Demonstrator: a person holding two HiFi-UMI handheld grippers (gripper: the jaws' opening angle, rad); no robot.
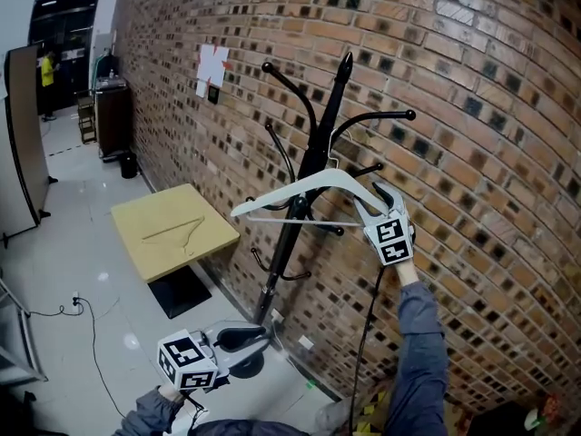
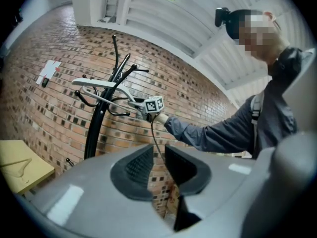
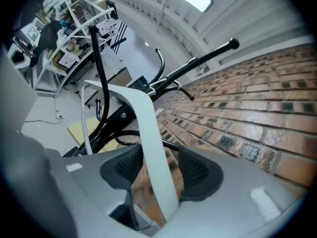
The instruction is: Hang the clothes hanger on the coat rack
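A black coat rack (image 1: 313, 166) stands against the brick wall. A white clothes hanger (image 1: 309, 187) hangs level at its pole, hook up by the pegs; whether the hook rests on a peg I cannot tell. My right gripper (image 1: 370, 200) is at the hanger's right end. In the right gripper view the white hanger arm (image 3: 148, 133) runs between the jaws of the right gripper (image 3: 156, 170), which stand open with gaps on both sides. My left gripper (image 1: 259, 339) hangs low near the rack's base. Its jaws are a little open with nothing between them, as the left gripper (image 2: 158, 170) view shows.
A yellow table (image 1: 154, 248) on a black foot stands left of the rack with a wooden hanger (image 1: 177, 234) lying on it. A dark cabinet (image 1: 111, 116) stands further along the wall. A cable (image 1: 86, 321) lies on the floor. A person's sleeve (image 1: 419, 352) reaches up at the right.
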